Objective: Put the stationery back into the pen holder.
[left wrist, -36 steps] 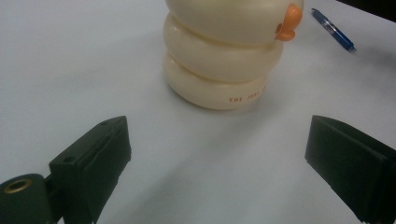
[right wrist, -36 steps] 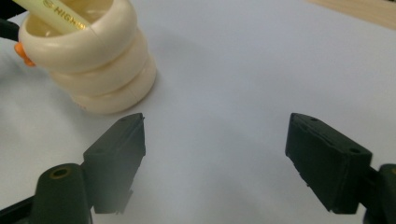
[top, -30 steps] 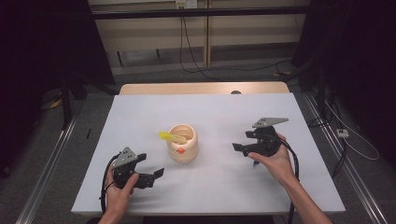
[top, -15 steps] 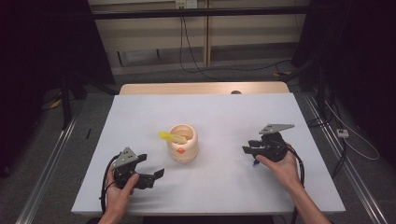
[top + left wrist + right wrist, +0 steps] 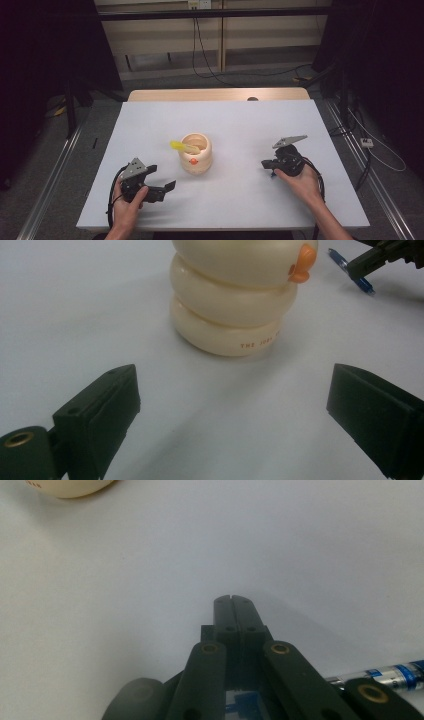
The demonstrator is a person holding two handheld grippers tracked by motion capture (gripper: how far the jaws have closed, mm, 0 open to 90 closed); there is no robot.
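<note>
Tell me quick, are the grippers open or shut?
Left gripper: open, holding nothing.
Right gripper: jaws just closed, shut, nothing between them; a pen lies beside it.

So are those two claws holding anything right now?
Nothing. The left gripper is open; the right gripper has just closed empty, the blue pen lying beside it.
</note>
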